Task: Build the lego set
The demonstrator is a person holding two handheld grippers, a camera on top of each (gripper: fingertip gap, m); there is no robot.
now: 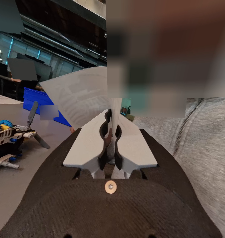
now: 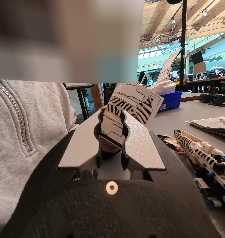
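You are pinching the sticker sheet [image 1: 83, 95] in your left gripper [image 1: 112, 123]: its wavy black pads are pressing together on the paper's lower edge, and the thin, glossy sheet is curling up toward 11 o'clock, showing only its pale back with faint print bleeding through. In the right wrist view the same sheet [image 2: 133, 106] is facing you, carrying zebra-striped and yellow-edged decals, its long axis tilting from 7 toward 1 o'clock. Your right gripper [image 2: 112, 116] is standing spread, its matte grey fingers [image 2: 82, 144] framing the sheet's lower half without clearly touching it; a fingertip behind the sheet is partly hidden. The lego model [image 2: 194, 152], a knobbly build of white striped panels with blue and yellow pins, is lying at 4 o'clock on the smooth grey table [image 2: 186, 115], its long axis running from 10 toward 4 o'clock and its near end cut off by the edge. In the left wrist view it [image 1: 8, 136] is sitting at 9 o'clock, also cropped. A blue plastic bin [image 2: 170, 100] is standing behind the sheet, a booklet [image 2: 212, 124] is lying at 3 o'clock, and your grey zipped fleece sweater [image 2: 25, 115] is filling the near side.
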